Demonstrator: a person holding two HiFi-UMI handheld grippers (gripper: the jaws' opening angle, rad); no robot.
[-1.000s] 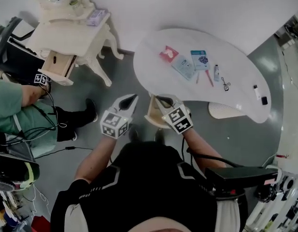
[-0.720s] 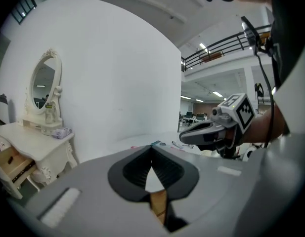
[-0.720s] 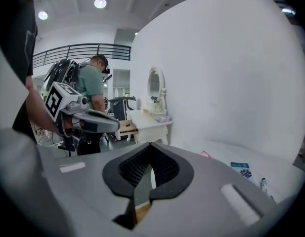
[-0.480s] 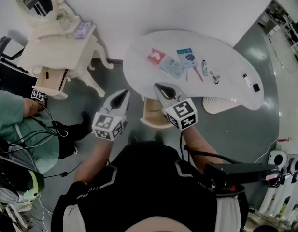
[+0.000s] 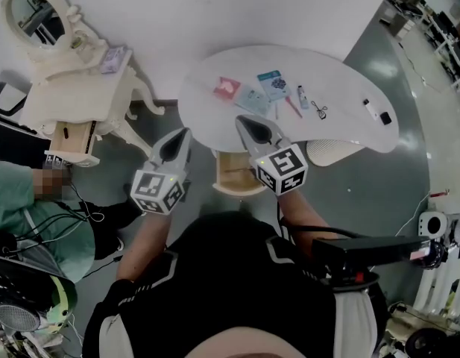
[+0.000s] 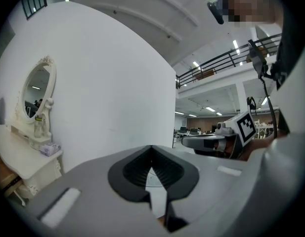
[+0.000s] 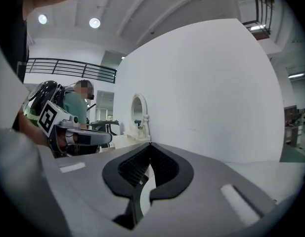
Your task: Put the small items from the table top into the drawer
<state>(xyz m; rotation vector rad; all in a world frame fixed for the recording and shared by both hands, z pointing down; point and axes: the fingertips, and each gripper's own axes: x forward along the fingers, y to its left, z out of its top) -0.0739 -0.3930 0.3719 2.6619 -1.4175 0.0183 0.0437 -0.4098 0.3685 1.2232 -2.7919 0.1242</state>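
both grippers hang in the air at the near side of the curved white counter [image 5: 349,69], touching nothing. the left gripper [image 5: 185,133] points up past the counter's left edge. its jaws are closed tip to tip and hold nothing. the right gripper [image 5: 242,121] is over the counter's near edge. its jaws are also pressed together and empty.

the drawer [image 5: 235,173] stands pulled out under the counter's near edge, between the two grippers, showing a light wood inside.

the small items all lie on the counter top, beyond the right gripper. a red packet [image 5: 228,87] lies just beside a pale blue packet [image 5: 252,98], and next to these is a blue card [image 5: 273,83]. further right are a small tube [image 5: 303,93], a thin red stick [image 5: 293,107] and a small scissor-like tool [image 5: 319,110]. well apart, towards the right end, are a white piece [image 5: 370,107] and a black piece [image 5: 385,118].

to the left stands a cream dressing table [image 5: 80,80] with an oval mirror [image 5: 32,17]. a person in green [image 5: 21,207] is at the left edge.
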